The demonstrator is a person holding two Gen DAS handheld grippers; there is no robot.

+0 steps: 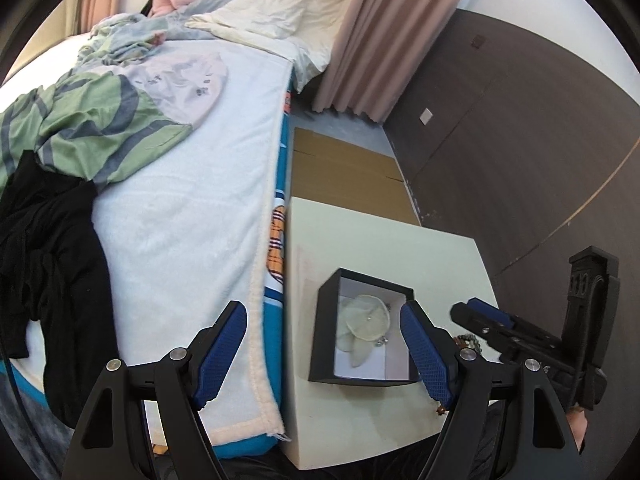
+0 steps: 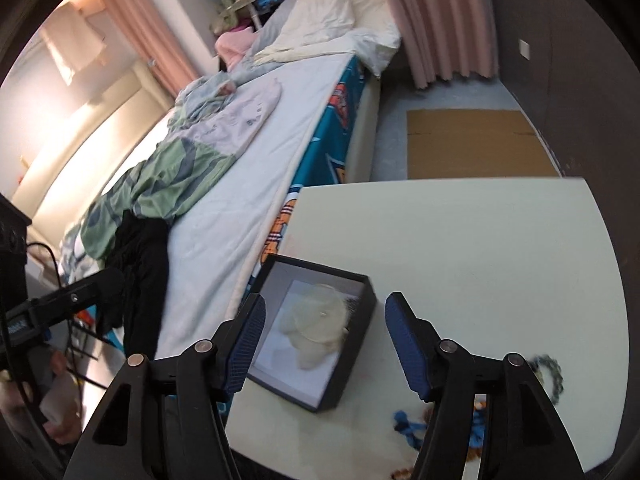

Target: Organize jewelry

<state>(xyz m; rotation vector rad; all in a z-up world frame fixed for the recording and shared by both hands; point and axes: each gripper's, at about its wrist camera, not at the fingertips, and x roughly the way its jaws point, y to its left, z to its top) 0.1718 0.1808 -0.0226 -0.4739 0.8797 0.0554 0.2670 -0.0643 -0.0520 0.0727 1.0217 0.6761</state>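
A black open box [image 1: 325, 344] with a white lining stands on the cream table [image 1: 360, 248], near the bed-side edge. Inside lie pale round pouches [image 1: 366, 318] and a small silvery piece [image 1: 382, 342]. My left gripper [image 1: 323, 312] hangs open over the box's left side with nothing between its fingers. My right gripper [image 2: 327, 300] is open above the box [image 2: 356, 348] and its pouches [image 2: 316, 320], holding nothing. To the right of the box lie a dark beaded bracelet [image 2: 554, 376] and a blue corded piece [image 2: 404, 424]. From the left wrist view, the right gripper [image 1: 466, 307] sits just right of the box.
A bed [image 1: 192, 200] with a white blanket, green striped bedding [image 1: 92, 128] and a black garment [image 1: 52, 264] runs along the table's left. Flattened cardboard [image 2: 472, 144] lies on the floor beyond the table. A dark panelled wall [image 1: 520, 140] and a pink curtain [image 1: 380, 40] stand behind.
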